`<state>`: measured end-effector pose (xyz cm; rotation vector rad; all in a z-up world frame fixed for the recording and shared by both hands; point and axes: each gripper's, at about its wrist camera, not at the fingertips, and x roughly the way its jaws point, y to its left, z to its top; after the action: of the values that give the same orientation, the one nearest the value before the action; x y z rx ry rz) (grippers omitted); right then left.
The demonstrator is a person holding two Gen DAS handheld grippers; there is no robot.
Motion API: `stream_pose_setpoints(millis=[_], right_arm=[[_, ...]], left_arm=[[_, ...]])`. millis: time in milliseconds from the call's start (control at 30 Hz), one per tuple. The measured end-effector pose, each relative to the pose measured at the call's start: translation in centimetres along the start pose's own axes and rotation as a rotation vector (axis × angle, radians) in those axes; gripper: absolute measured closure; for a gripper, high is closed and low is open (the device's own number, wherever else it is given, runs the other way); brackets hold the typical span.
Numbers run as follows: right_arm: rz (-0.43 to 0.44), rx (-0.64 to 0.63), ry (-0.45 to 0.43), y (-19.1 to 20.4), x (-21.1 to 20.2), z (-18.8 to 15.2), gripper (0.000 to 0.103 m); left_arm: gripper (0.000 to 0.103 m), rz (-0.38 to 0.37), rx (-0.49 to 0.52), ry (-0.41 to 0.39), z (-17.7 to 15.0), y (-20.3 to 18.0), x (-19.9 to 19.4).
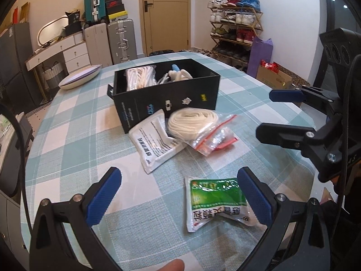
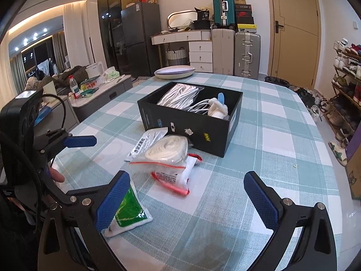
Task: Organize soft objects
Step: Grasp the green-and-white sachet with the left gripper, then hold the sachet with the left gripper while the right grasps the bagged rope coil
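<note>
The green packet (image 1: 215, 202) is partly covered in both views: the left tool's (image 1: 178, 197) right finger overlaps its edge in the left wrist view, and in the right wrist view a finger of the right tool (image 2: 186, 199) hides its left part. The small print on the white packet (image 1: 155, 139) is too blurred to read. The contents of the black box (image 1: 167, 90) are only partly seen over its walls: a bag of white cord (image 2: 178, 96), white cables and something blue.

Four loose soft items lie on the bench (image 1: 74, 135): one green packet near its front edge, one white packet, one coil of white rope (image 1: 190, 122) in a clear bag, and one clear red-sealed bag (image 1: 214, 137). The last three touch in a cluster just in front of the box, which sits mid-bench. One shallow dish (image 1: 79, 76) rests at the far left edge.

Both tools are spread wide, gripping nothing; the right one hovers over the right edge.

The bench wears a teal-and-white checked cloth. Around it: suitcases, a dresser, a door, a shoe rack.
</note>
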<state>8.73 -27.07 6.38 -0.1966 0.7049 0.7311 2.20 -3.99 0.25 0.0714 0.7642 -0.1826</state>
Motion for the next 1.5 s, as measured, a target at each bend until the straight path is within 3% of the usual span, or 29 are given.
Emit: stream_pose_setpoints(millis=[367, 800, 933, 1033, 1167, 1500], right_arm=[[-0.009, 0.019, -0.005, -0.6, -0.4, 0.1, 0.001], [-0.007, 0.025, 0.0, -0.7, 0.0, -0.1, 0.001], [-0.007, 0.026, 0.003, -0.8, 0.1, -0.2, 0.001], [-0.008, 0.026, 0.005, -0.7, 0.2, -0.3, 0.001], [-0.008, 0.026, 0.005, -0.7, 0.2, -0.3, 0.001], [-0.007, 0.029, 0.005, -0.8, 0.4, -0.4, 0.001]], left_arm=[[0.0, -0.09, 0.088, 0.12, -1.4, -2.5, 1.8], [0.001, -0.036, 0.088, 0.165, -2.1, -2.4, 2.9], [0.014, -0.081, 0.072, 0.177, -2.0, -2.1, 2.7], [0.033, -0.095, 0.084, 0.16, -2.0, -2.2, 2.3], [0.051, -0.1, 0.075, 0.147, -1.9, -1.7, 2.1], [0.057, -0.1, 0.036, 0.11, -1.3, -0.4, 1.3]])
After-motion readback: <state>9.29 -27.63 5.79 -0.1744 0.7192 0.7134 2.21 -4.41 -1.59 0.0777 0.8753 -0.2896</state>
